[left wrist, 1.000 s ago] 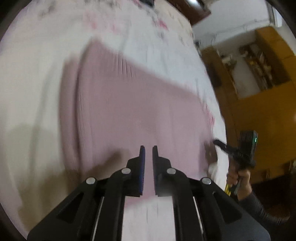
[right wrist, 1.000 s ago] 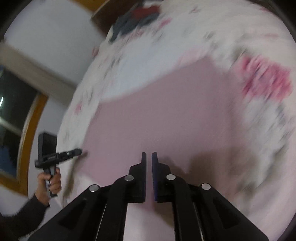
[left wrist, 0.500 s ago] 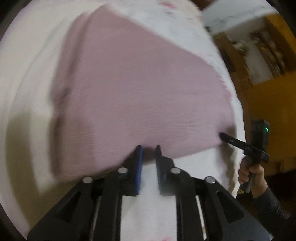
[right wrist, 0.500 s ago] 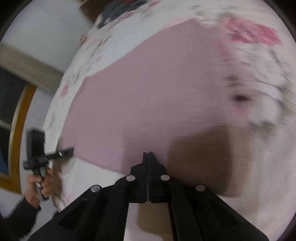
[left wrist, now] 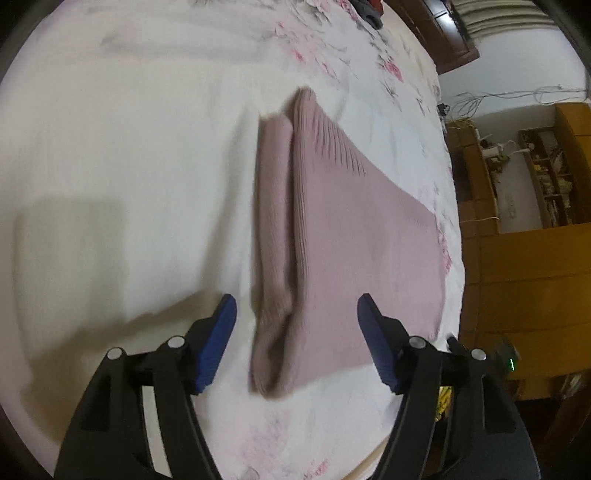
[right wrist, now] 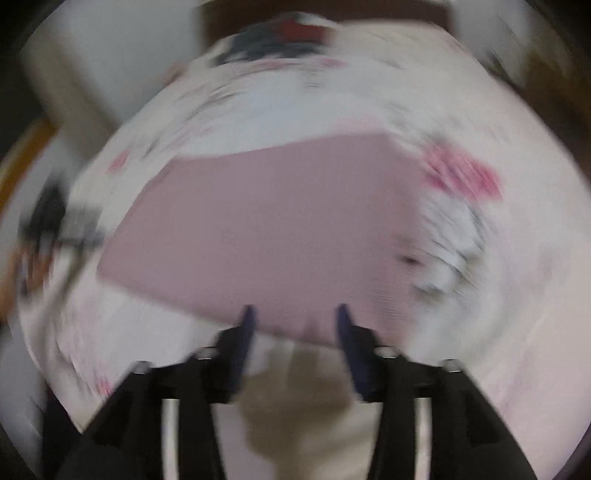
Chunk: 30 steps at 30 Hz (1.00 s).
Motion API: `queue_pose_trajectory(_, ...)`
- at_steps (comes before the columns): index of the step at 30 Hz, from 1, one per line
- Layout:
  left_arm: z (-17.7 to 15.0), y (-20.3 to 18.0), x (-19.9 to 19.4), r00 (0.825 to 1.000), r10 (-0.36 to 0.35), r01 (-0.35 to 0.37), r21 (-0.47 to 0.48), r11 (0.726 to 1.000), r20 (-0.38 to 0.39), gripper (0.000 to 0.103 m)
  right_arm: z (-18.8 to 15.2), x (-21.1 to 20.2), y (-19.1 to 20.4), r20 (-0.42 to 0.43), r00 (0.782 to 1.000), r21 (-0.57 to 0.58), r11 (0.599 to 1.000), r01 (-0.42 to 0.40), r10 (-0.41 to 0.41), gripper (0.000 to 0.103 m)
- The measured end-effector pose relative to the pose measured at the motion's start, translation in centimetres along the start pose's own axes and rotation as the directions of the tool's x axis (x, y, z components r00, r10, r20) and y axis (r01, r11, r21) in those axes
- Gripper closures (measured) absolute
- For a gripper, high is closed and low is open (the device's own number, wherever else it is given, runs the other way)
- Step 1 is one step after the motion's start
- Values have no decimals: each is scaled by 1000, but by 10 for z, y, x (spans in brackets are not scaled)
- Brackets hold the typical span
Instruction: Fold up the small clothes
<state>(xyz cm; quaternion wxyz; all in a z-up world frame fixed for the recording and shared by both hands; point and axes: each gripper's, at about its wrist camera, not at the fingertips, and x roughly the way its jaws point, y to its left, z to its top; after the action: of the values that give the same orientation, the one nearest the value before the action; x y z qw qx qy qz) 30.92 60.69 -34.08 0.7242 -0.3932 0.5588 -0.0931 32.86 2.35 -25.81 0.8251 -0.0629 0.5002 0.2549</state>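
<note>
A pink knitted garment [left wrist: 354, 236] lies folded flat on the floral bedsheet [left wrist: 129, 147], a ribbed sleeve doubled along its nine-o'clock edge. Toward six o'clock of it the left gripper [left wrist: 297, 328] hovers with fingers spread wide, empty. The right gripper [right wrist: 295, 325], blurred, is likewise spread above the cloth's near edge.

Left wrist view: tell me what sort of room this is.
Most likely a bedroom in a home. A pink knit garment lies on a bed with a floral bedspread, a dark wooden headboard stands at its far end, and wooden shelving full of small items lines the wall.
</note>
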Motion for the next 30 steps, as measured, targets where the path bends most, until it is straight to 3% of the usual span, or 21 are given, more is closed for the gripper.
queue_pose_trajectory(3, 17, -8, 10, 1000, -5, 5, -24, 1000, -16, 30, -10, 13, 70, -25, 999, -210, 977, 26, -32, 43)
queue_pose_trajectory(6, 30, -16, 30, 999, -25, 23, -52, 998, -37, 30, -26, 33, 135, 37, 994, -404, 908, 112, -106, 43)
queue_pose_trajectory(10, 47, -23, 47, 999, -32, 30, -60, 998, -35, 30, -40, 63, 210, 204, 959, -618, 733, 284, -199, 44)
queue_pose_trajectory(15, 50, -19, 61, 998, -27, 24, -51, 998, -62, 30, -53, 102, 263, 341, 908, -725, 546, 420, -245, 44)
queue_pose_trajectory(17, 50, -18, 64, 997, -43, 40, -48, 998, -67, 30, -55, 115, 277, 365, 896, -748, 493, 444, -253, 44)
queue_pose_trajectory(22, 53, -16, 66, 995, -72, 69, -44, 997, -70, 30, -49, 145, 301, 414, 870, -776, 395, 491, -267, 48)
queue_pose_trajectory(27, 56, -12, 63, 994, -92, 89, -45, 995, -65, 29, -31, 169, 321, 451, 852, -777, 353, 521, -264, 55)
queue_pose_trajectory(30, 59, -9, 61, 993, -104, 100, -62, 993, -57, 29, -22, 179, 329, 458, 851, -779, 345, 524, -257, 69)
